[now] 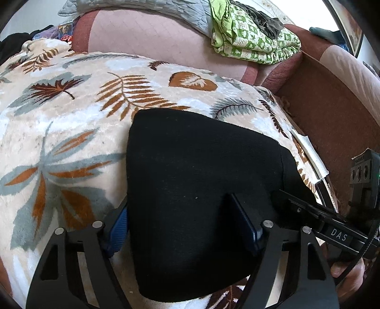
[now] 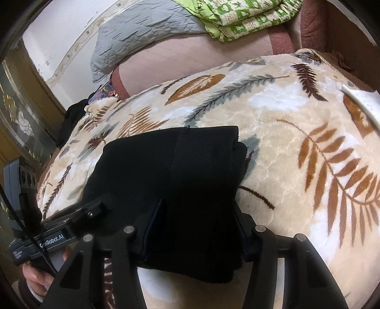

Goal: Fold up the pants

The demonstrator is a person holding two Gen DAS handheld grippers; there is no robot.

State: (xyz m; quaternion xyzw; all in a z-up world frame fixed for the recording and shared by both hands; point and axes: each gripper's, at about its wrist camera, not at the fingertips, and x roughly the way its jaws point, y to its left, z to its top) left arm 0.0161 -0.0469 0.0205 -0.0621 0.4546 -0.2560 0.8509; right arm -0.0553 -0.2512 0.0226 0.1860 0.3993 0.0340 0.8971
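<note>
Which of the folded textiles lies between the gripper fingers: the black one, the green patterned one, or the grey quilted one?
The black pants, lying on the leaf-patterned blanket. The green patterned textile and the grey quilt lie far behind, on the sofa.
</note>
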